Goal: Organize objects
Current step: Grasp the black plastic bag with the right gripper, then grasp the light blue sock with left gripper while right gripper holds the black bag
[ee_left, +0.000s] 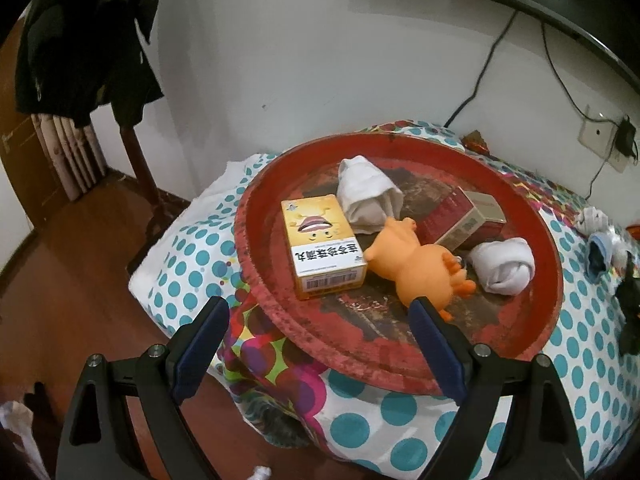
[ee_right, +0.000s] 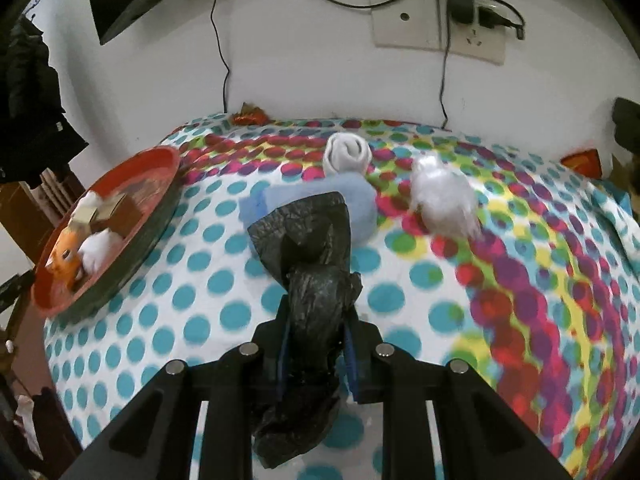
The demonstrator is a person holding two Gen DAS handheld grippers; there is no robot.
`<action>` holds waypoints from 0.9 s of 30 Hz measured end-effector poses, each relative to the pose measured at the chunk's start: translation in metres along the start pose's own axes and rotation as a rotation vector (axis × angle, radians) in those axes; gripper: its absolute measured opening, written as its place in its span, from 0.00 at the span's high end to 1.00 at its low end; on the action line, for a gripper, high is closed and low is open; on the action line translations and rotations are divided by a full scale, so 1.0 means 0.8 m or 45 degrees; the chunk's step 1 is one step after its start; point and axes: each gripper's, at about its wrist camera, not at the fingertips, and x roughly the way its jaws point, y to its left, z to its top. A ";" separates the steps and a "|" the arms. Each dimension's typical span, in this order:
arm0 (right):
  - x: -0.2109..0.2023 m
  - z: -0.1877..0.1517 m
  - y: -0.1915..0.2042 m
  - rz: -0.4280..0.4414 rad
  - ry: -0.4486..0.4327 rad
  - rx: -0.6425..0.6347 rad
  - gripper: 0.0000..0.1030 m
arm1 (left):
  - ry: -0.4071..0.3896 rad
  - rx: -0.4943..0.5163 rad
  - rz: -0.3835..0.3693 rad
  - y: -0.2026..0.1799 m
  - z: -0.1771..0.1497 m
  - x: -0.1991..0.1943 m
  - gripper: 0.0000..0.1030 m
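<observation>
Left claw: jaws spread wide, nothing between them, hovering over the near rim of the round red worn tray at the left end of the dotted-sheet bed. In the tray, left to right: yellow-and-white cardboard medicine box lying flat, white rolled sock behind it, orange rubber pig toy on its side touching the box, red-and-gold carton behind the pig, second white rolled sock just right of the pig.

Right claw: clenched on a crumpled black plastic bag, held over the sheet to the right of the tray. Bag hangs out both ends of the jaws. Beyond it on the bed: light blue cloth bundle, white rolled sock touching it behind, fluffy white clump further right, blurred.
</observation>
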 end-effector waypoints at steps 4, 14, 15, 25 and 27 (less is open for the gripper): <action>-0.018 -0.022 -0.019 -0.057 0.004 0.006 0.79 | -0.033 0.023 -0.025 -0.010 0.000 -0.008 0.13; -0.027 -0.016 -0.088 -0.391 -0.041 0.001 0.79 | -0.095 0.175 -0.124 -0.067 -0.003 -0.036 0.13; -0.025 -0.015 -0.093 -0.404 -0.040 0.002 0.79 | -0.113 0.205 -0.140 -0.077 -0.004 -0.044 0.13; -0.008 -0.012 -0.130 -0.390 -0.017 0.046 0.79 | -0.153 0.538 -0.410 -0.236 0.007 -0.070 0.05; -0.007 -0.013 -0.131 -0.370 -0.010 0.055 0.79 | -0.166 0.595 -0.463 -0.277 0.012 -0.065 0.05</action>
